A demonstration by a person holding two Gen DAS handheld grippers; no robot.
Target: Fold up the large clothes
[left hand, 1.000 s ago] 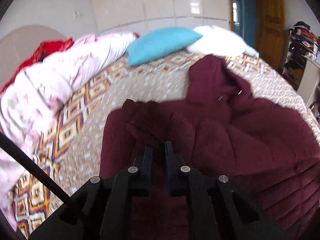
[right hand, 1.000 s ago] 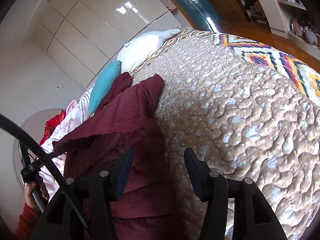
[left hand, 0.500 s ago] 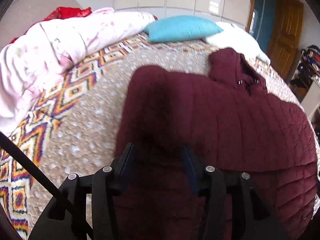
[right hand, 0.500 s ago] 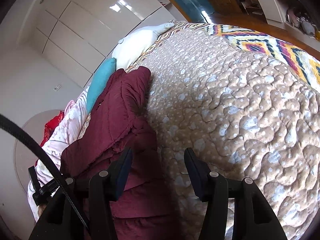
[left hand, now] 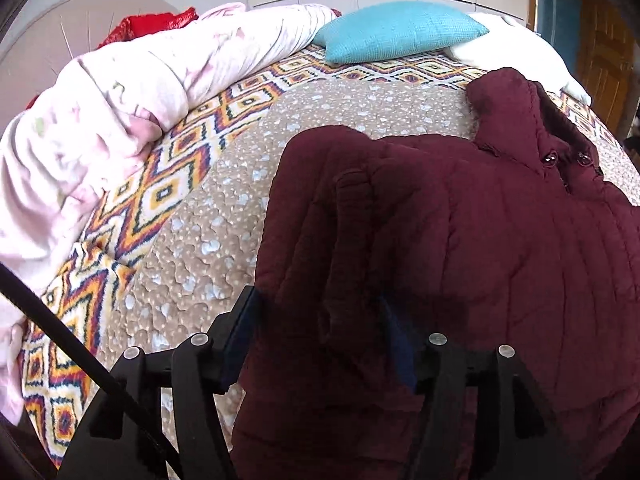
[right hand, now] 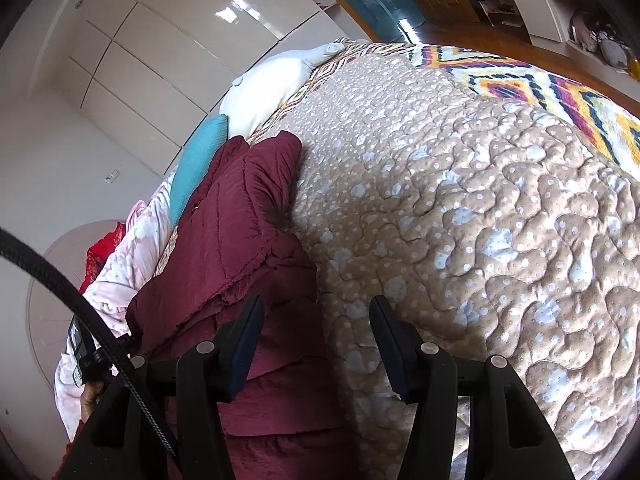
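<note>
A dark maroon quilted jacket [left hand: 460,248] lies on the bed, collar and buttons toward the pillows, with one sleeve folded across its front. My left gripper [left hand: 320,312] is open just above the jacket's left side, the folded sleeve lying between its fingers. In the right wrist view the jacket [right hand: 240,232] lies at the left. My right gripper [right hand: 316,320] is open and empty over the jacket's right edge, where it meets the bedspread.
The bed has a tan quilted bedspread [left hand: 208,208] with a patterned border. A rolled pink duvet [left hand: 100,112] lies along the left. A teal pillow [left hand: 400,32] and a white pillow [right hand: 272,84] sit at the head. Shelves [right hand: 560,0] stand beyond the bed.
My left gripper has opened and let go of the sleeve, which now lies flat across the jacket. My right gripper stayed open and shifted slightly.
</note>
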